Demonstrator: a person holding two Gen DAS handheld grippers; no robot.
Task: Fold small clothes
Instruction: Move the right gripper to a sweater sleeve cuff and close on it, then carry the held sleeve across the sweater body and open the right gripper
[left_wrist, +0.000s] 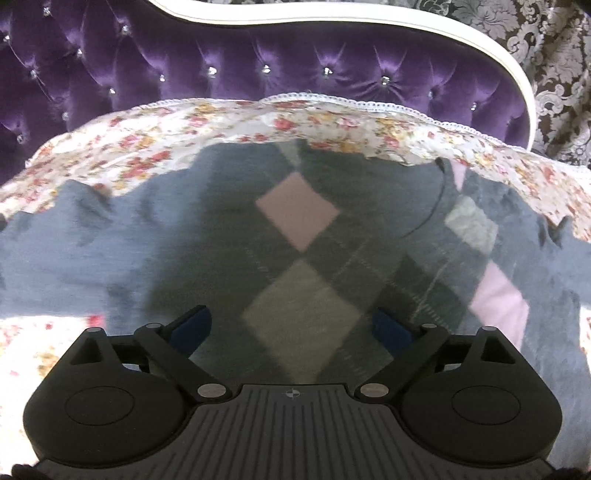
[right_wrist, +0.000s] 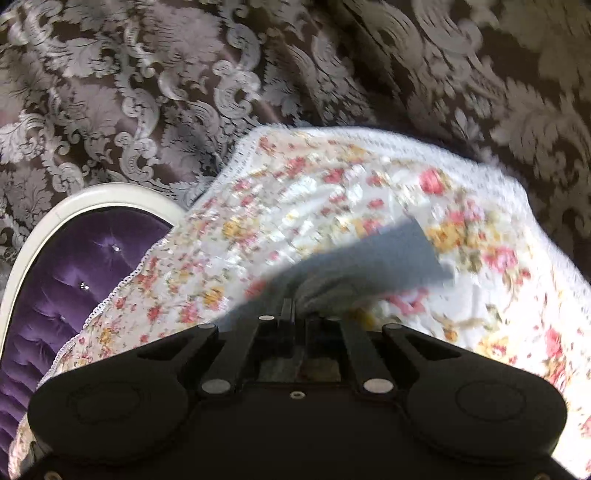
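L wrist view: grey argyle sweater (left_wrist: 295, 229) lies spread across the floral bedspread (left_wrist: 147, 147), filling the middle of frame from 9 to 3 o'clock. Pink diamond (left_wrist: 297, 208) sits at centre, grey-beige diamond (left_wrist: 301, 314) just below it at 6 o'clock, between the finger pads. Round neckline (left_wrist: 436, 192) curves at 2 o'clock; second pink patch (left_wrist: 498, 306) at 4 o'clock. Left tongs (left_wrist: 291, 328) are spread wide, blue pads apart w/ nothing pinched; whether they touch the knit can't be told. Purple tufted headboard (left_wrist: 258, 66) w/ white frame runs along 12 o'clock, lace trim of bedspread against it. Damask curtain (left_wrist: 554, 55) at 1–2 o'clock.

R wrist view (blurred): right tongs (right_wrist: 295, 314) are closed tight, clamping grey fabric, a sleeve or edge of the sweater (right_wrist: 369, 258), which stretches from the fingertips toward 1–2 o'clock over the bedspread (right_wrist: 332, 192). Cuff end looks squared off. Headboard (right_wrist: 74, 258) at 8–9 o'clock, damask curtain (right_wrist: 258, 74) across the top from 10 to 2 o'clock.
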